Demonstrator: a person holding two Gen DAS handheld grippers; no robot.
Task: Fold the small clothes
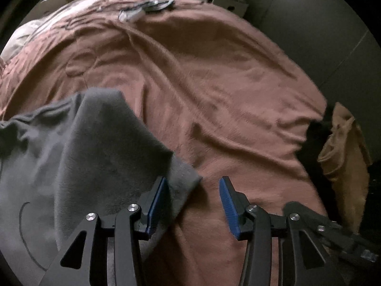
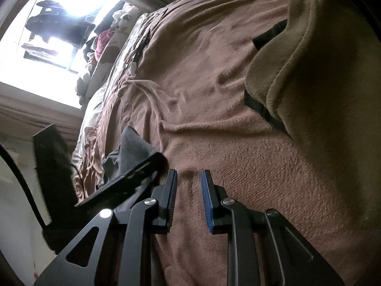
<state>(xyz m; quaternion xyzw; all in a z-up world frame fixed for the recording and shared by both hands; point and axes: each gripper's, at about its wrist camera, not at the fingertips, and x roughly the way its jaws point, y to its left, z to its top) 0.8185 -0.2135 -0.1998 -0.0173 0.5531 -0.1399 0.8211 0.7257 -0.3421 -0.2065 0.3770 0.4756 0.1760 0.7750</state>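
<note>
A dark grey garment (image 1: 83, 147) lies rumpled on the brown blanket (image 1: 214, 83) at the lower left of the left wrist view. One of its corners reaches in beside the left finger of my left gripper (image 1: 194, 183). That gripper's jaws stand apart and its blue pads (image 1: 226, 197) press on nothing. In the right wrist view the same grey garment (image 2: 133, 147) lies to the left of my right gripper (image 2: 189, 174). The right gripper's fingers leave a narrow gap with only blanket (image 2: 238, 166) below.
A tan fleece garment (image 2: 321, 83) lies over something black (image 2: 269, 35) at the right, seen also as the tan garment (image 1: 343, 147) at the bed's edge. Small light clothes (image 1: 145, 7) sit at the far end. A bright window (image 2: 59, 23) is at the upper left.
</note>
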